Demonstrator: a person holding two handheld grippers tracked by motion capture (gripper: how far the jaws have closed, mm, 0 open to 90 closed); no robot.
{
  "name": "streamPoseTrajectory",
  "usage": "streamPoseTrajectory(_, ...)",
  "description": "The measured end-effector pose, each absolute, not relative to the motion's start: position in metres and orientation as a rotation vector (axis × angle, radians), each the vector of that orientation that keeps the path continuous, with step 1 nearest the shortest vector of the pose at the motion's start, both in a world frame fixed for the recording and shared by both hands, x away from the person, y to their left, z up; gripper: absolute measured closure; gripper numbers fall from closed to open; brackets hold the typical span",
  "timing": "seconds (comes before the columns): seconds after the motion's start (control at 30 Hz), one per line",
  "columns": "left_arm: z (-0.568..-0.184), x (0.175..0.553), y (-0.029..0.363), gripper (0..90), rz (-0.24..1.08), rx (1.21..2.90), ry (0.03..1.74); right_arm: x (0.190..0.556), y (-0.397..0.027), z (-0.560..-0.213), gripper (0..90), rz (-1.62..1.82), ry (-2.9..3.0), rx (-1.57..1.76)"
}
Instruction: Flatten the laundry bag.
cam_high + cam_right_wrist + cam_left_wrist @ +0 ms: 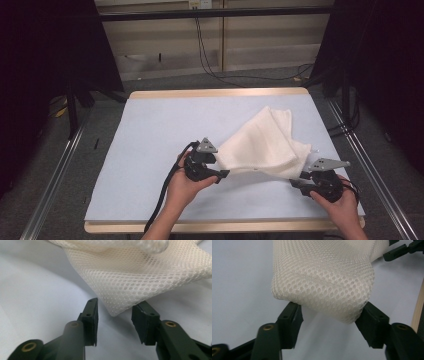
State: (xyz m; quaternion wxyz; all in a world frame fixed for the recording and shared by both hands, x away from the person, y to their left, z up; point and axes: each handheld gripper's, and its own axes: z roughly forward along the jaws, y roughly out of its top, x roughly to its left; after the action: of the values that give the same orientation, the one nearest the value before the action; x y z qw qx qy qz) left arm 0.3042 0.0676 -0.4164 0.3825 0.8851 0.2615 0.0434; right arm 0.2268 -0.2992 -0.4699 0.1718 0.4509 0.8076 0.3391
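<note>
A pale blue bench [150,150] carries a folded white mesh cloth [265,142] toward its right. The left gripper [329,315] has its jaws half-open, pads touching a bunched corner; the right gripper [115,315] stands part-open around another corner, not yet pinching. Each takes a near corner, likely to lift and spread the cloth.

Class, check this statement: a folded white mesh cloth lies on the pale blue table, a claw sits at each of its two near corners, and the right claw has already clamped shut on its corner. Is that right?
Not quite. The right claw is not clamped: in the right gripper view its jaws stand apart, and the corner of the mesh cloth sits between them untouched. The rest holds: the cloth lies on the pale blue table, with the left claw at the other near corner.
</note>
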Motion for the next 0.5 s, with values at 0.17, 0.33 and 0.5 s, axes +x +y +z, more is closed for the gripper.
streamPoseTrajectory(0.17, -0.417, 0.308, 0.072, 52.3, 0.107, 2.259, 0.698, 0.227, -0.300, -0.469, 67.0, 0.963, 2.304, 1.272)
streamPoseTrajectory(0.33, -0.418, 0.313, 0.078, 61.7, 0.110, 2.259, 0.744, 0.228, -0.300, -0.469, 74.4, 0.957, 2.318, 1.262)
streamPoseTrajectory(0.5, -0.418, 0.317, 0.082, 66.4, 0.120, 2.251, 0.766, 0.229, -0.299, -0.469, 79.3, 0.968, 2.319, 1.250)
